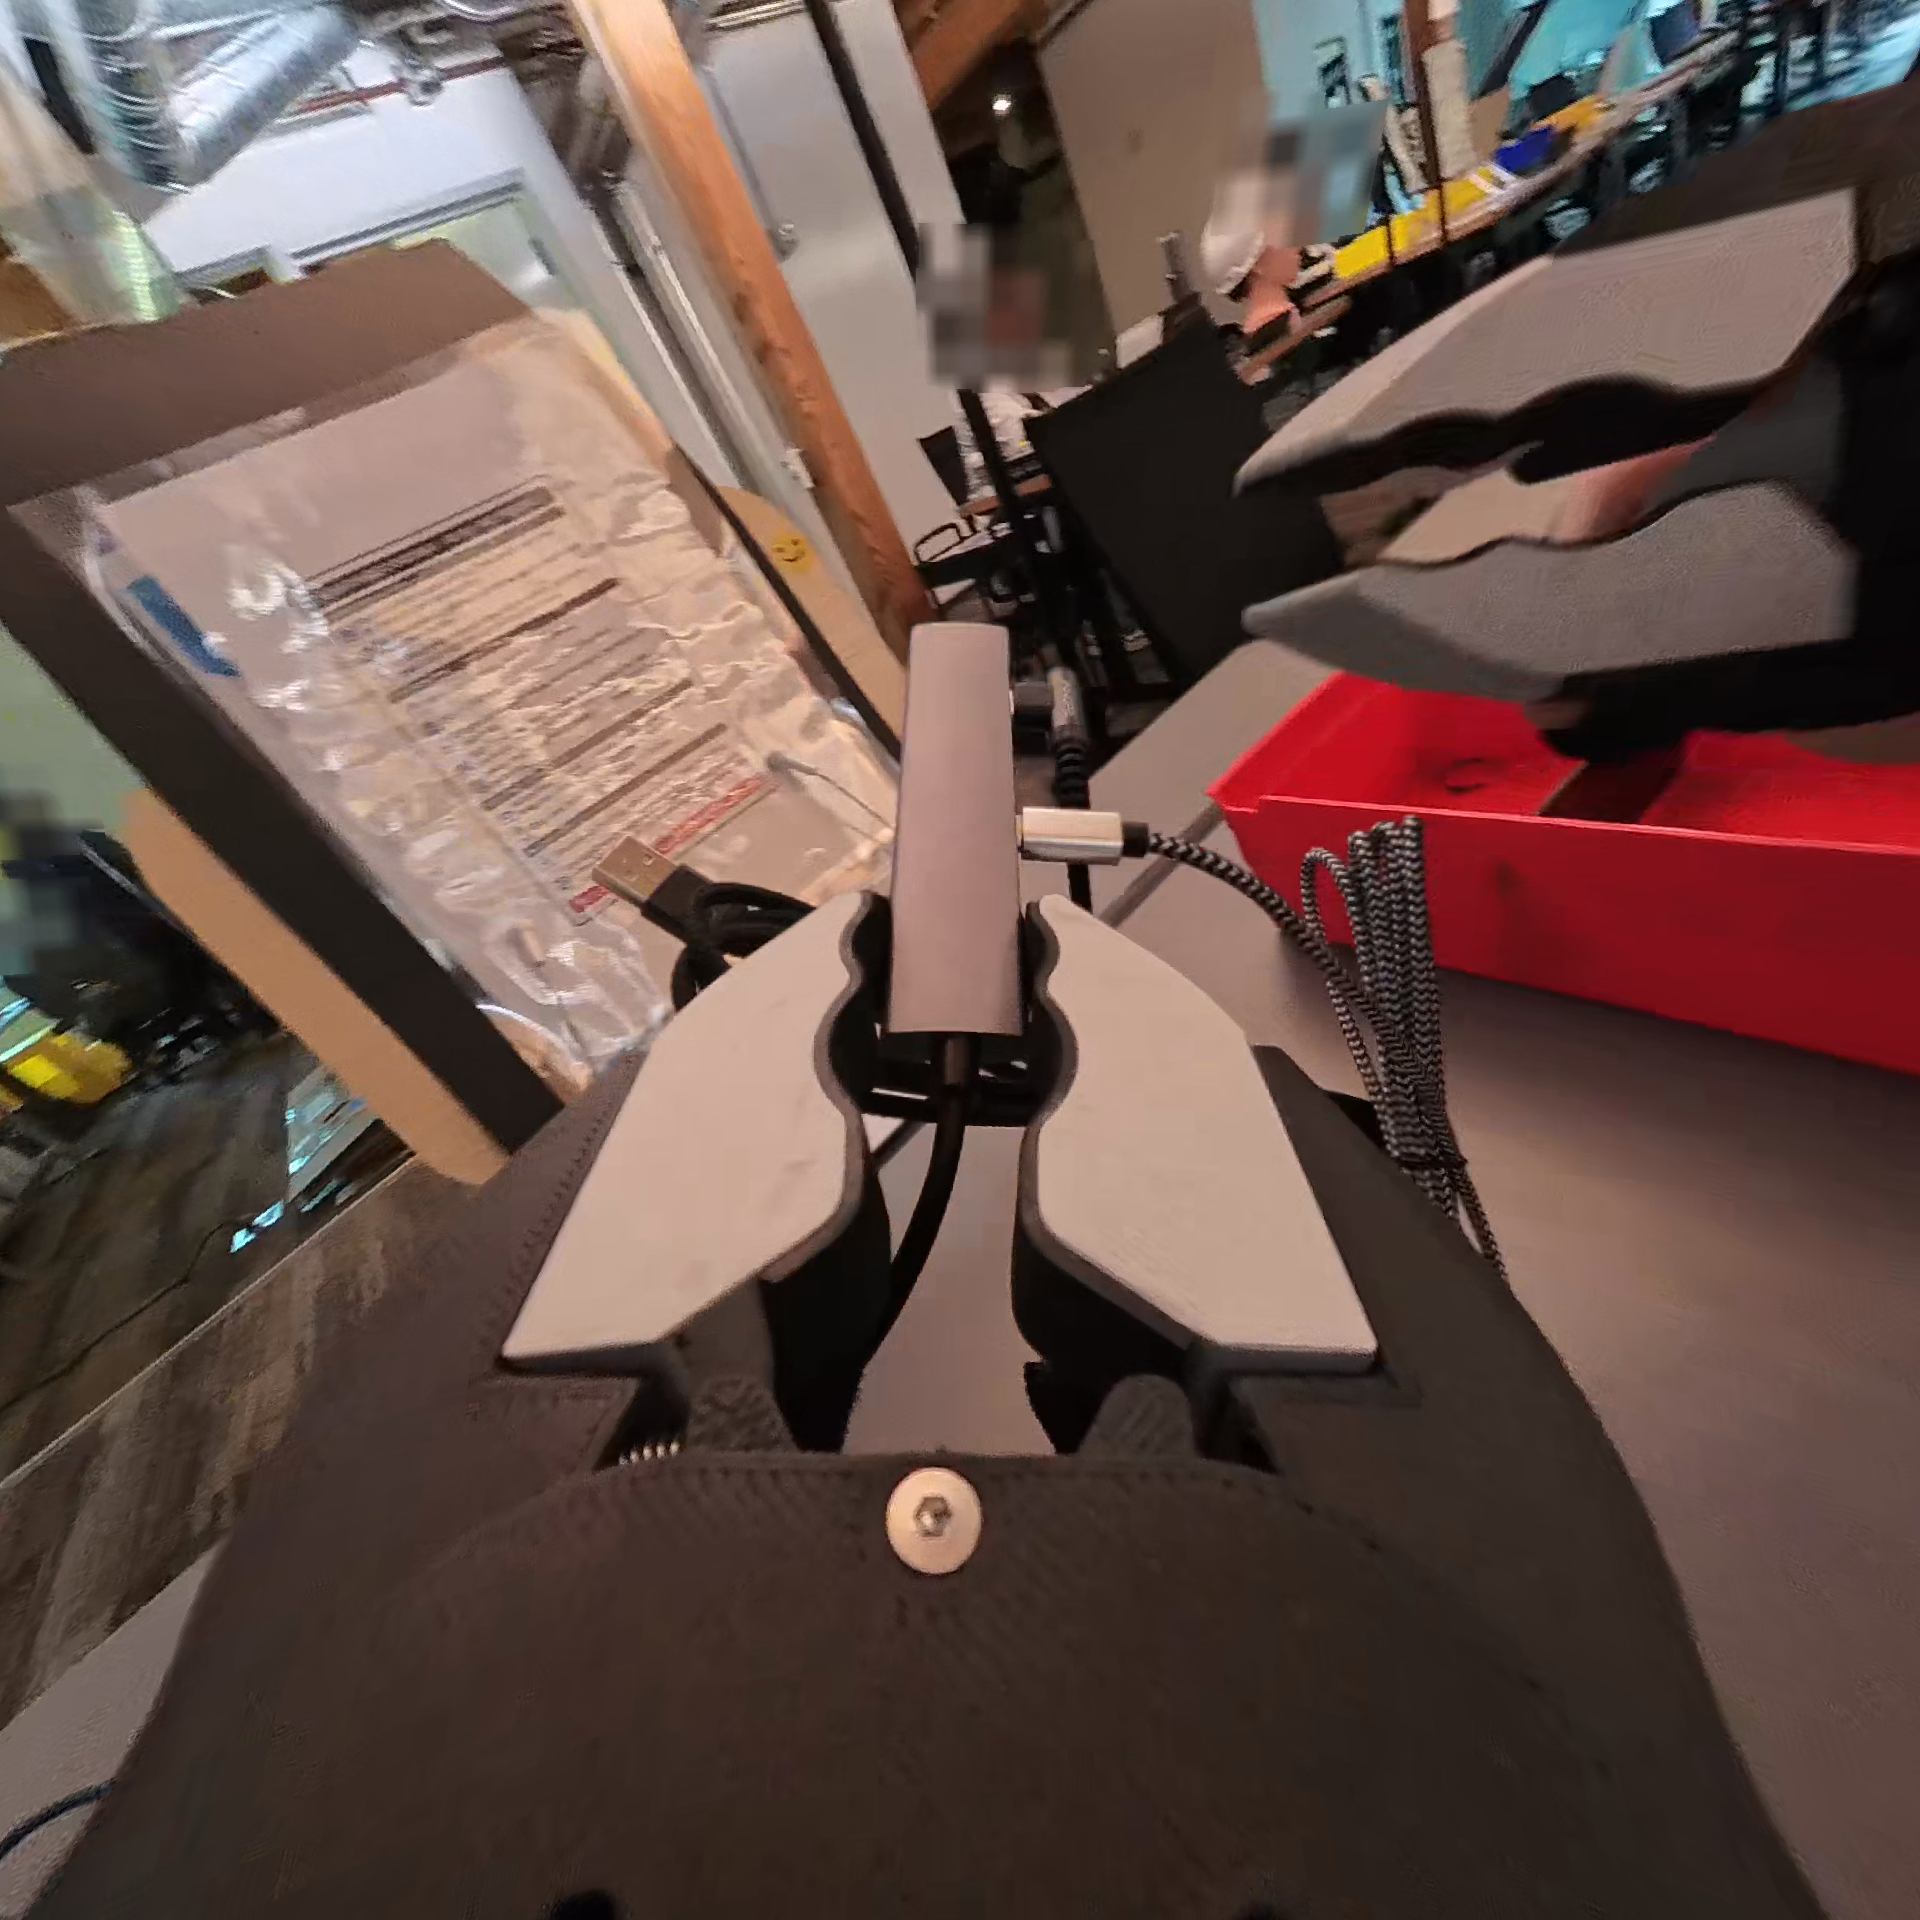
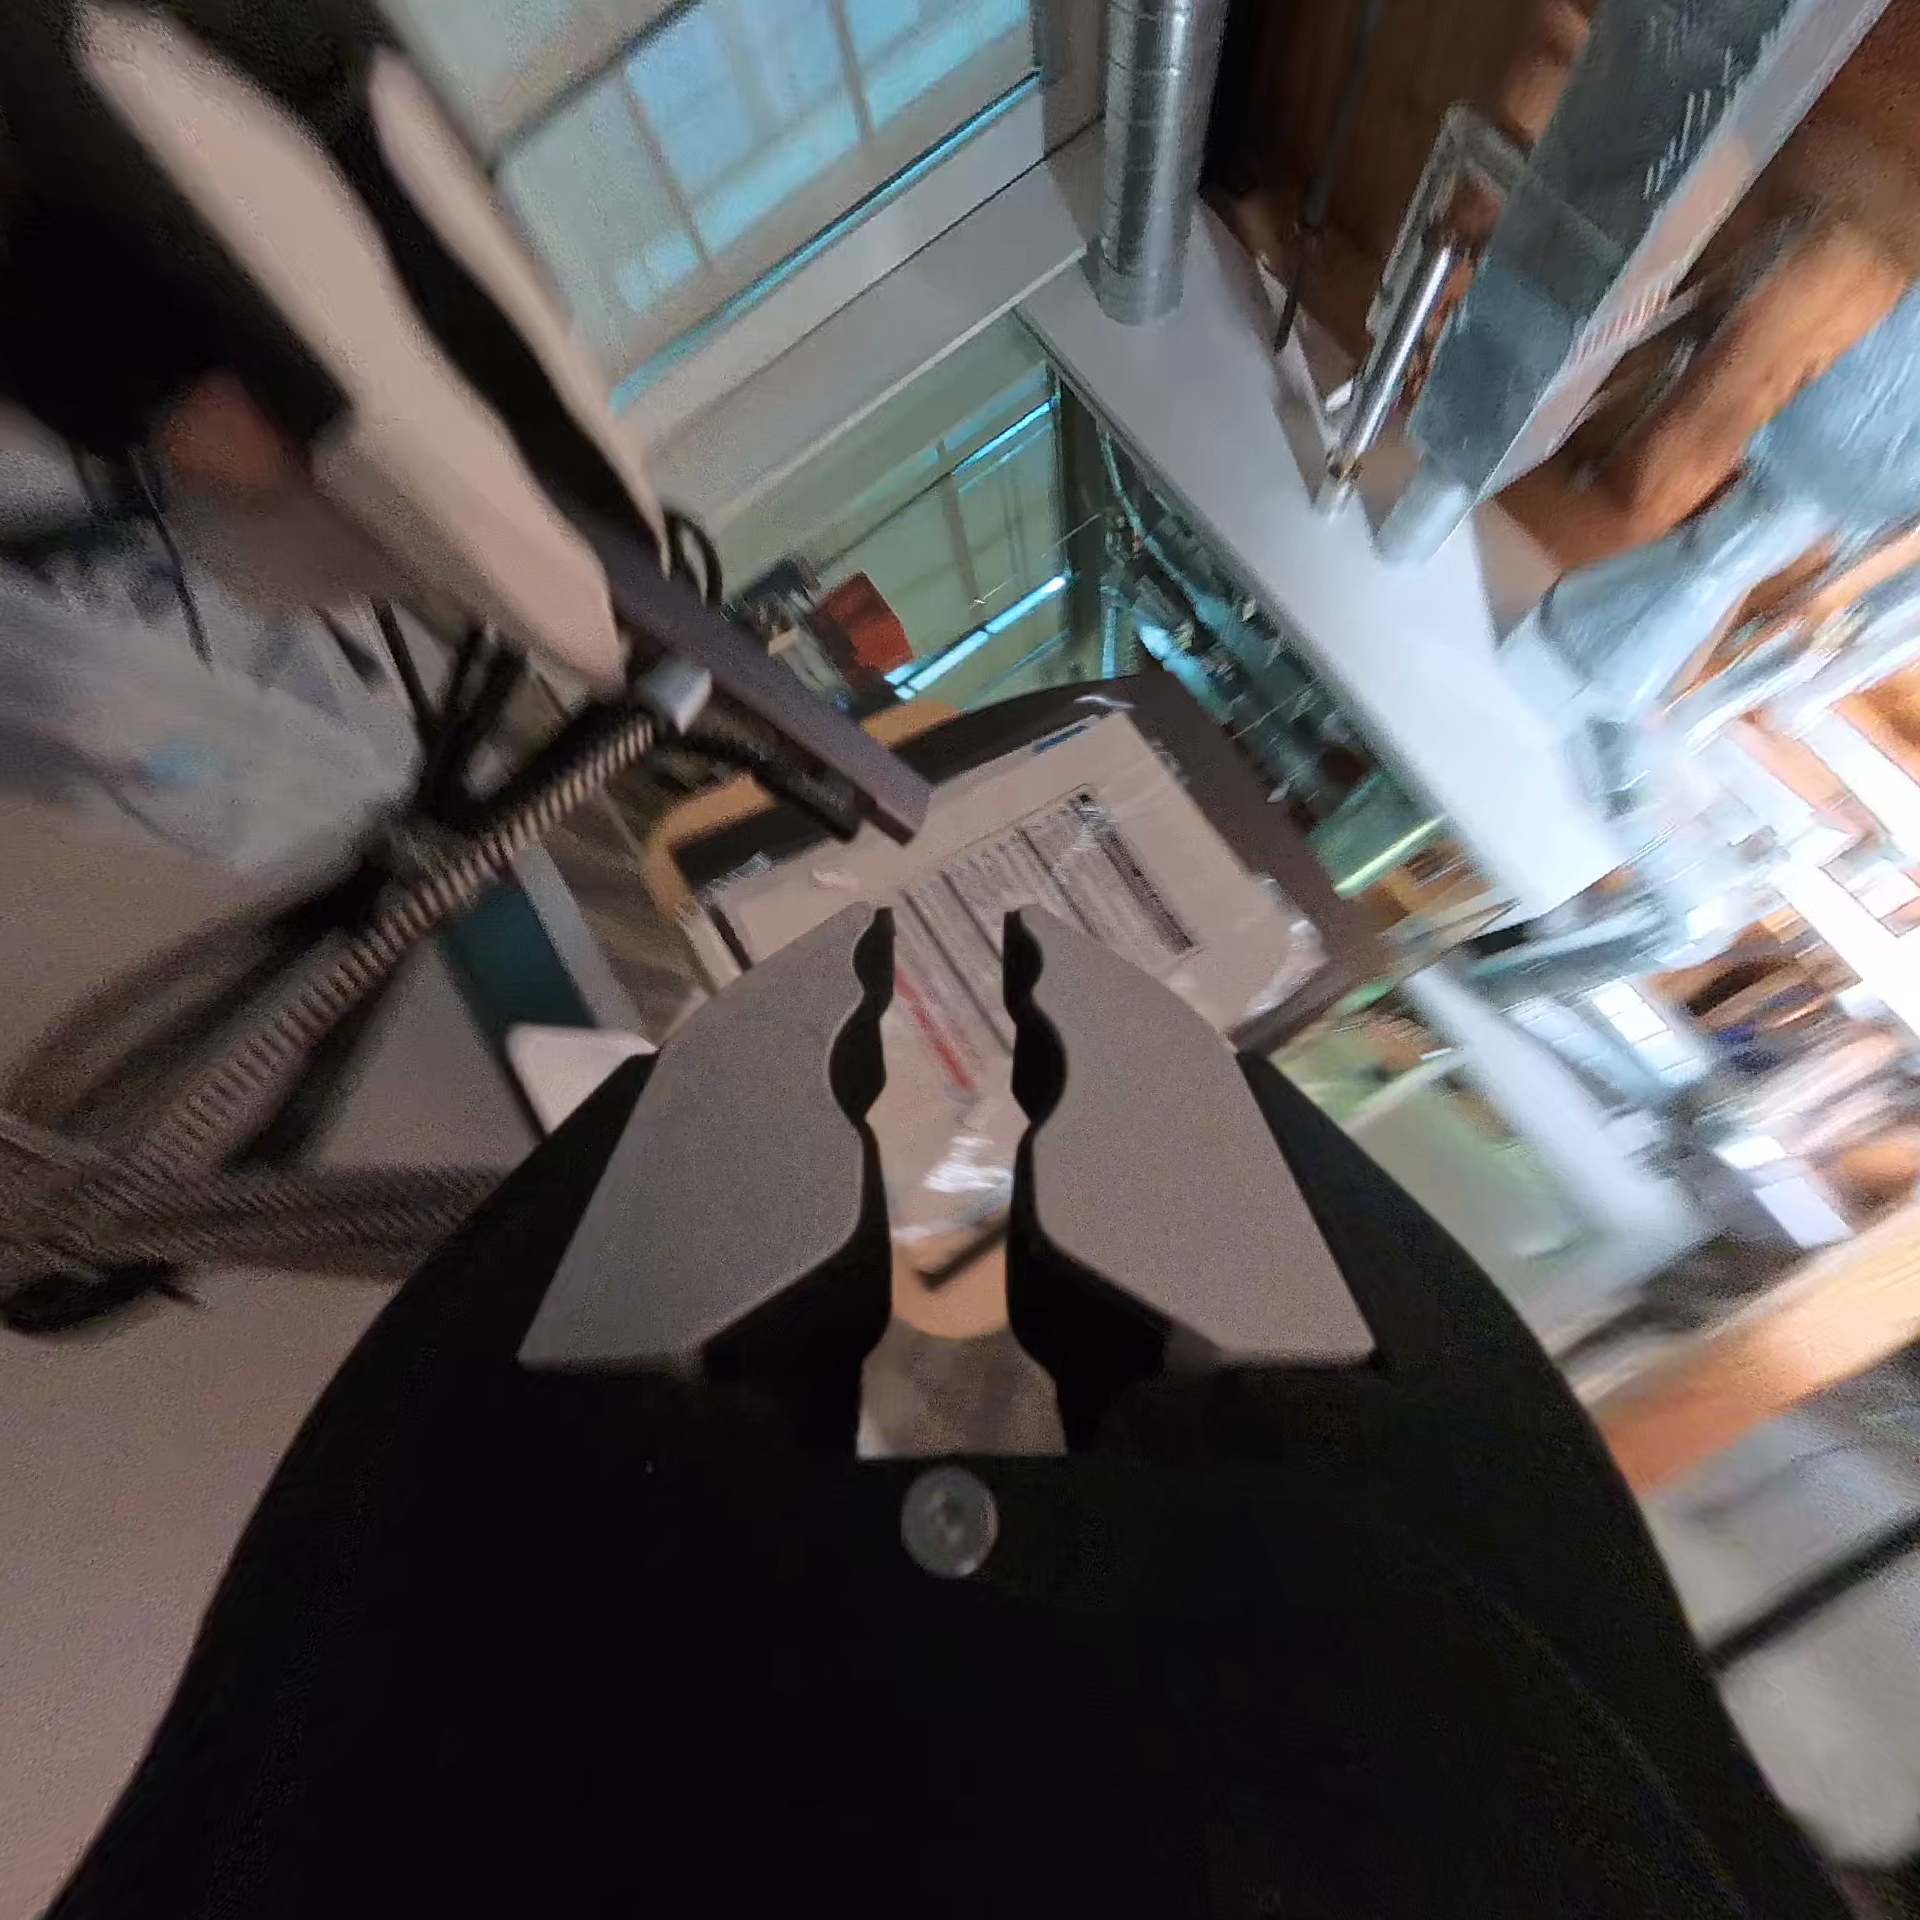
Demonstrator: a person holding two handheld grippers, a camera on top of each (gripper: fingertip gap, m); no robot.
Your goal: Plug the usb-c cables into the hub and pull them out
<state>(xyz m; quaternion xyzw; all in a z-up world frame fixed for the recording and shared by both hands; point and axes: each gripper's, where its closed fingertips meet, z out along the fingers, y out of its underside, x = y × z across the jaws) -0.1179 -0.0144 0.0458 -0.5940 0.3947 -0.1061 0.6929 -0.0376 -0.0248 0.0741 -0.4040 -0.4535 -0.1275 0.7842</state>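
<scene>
My left gripper (image 1: 953,906) is shut on the lower end of a slim grey hub (image 1: 956,790) and holds it upright above the table. A silver usb-c plug (image 1: 1070,836) sits in the hub's right side, and its braided cable (image 1: 1382,997) drops to the table. A black plug (image 1: 1060,707) sits in the same side higher up. The hub's own black lead (image 1: 935,1174) hangs down between my fingers. My right gripper (image 1: 1247,551) is open and empty, up and to the right of the hub. In the right wrist view it (image 2: 948,920) points past the hub (image 2: 769,707) and silver plug (image 2: 675,694).
A red bin (image 1: 1558,883) stands on the grey table (image 1: 1610,1299) at the right. A cardboard box with a plastic-wrapped sheet (image 1: 416,675) stands left of the hub. A loose usb-a plug (image 1: 634,873) lies by it. The table edge and floor are at the left.
</scene>
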